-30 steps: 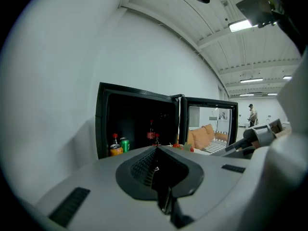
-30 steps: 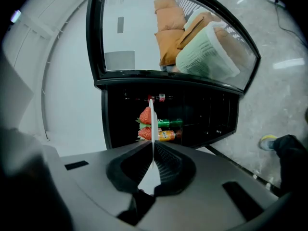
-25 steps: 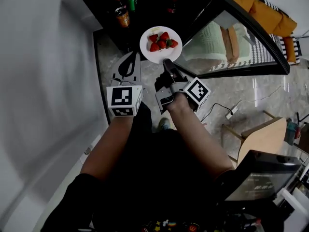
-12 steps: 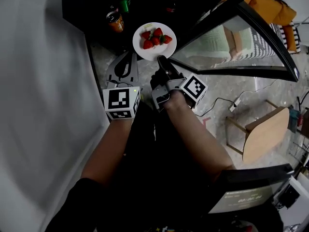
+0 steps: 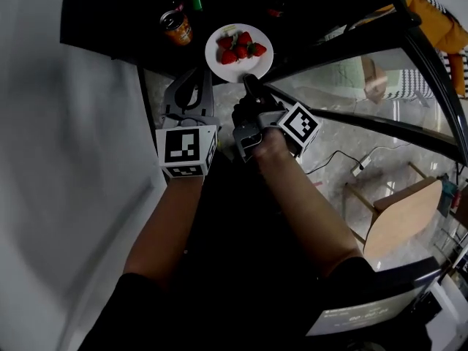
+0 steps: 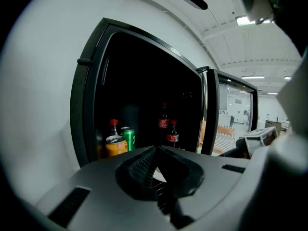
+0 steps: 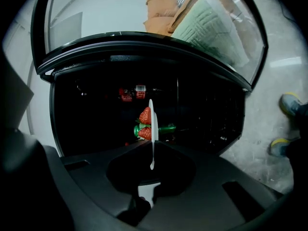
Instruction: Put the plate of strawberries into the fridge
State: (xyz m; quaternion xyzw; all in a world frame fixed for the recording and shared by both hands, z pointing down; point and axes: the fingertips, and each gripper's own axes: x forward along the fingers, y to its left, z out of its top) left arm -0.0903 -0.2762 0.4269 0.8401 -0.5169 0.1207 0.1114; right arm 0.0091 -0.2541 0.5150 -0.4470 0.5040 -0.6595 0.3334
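Fridge behind plate, edge-on between jaws

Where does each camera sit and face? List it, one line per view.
Head view: on the head, looking down; both forearms, left gripper, right gripper holding the plate.
Left gripper view: faces the open fridge; own shut jaws.
Right gripper view: faces the fridge; jaws clamp the plate.
Shared: head and left views show the orange can.

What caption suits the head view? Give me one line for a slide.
Right gripper holds the plate of strawberries before the open fridge; left gripper shut, empty.
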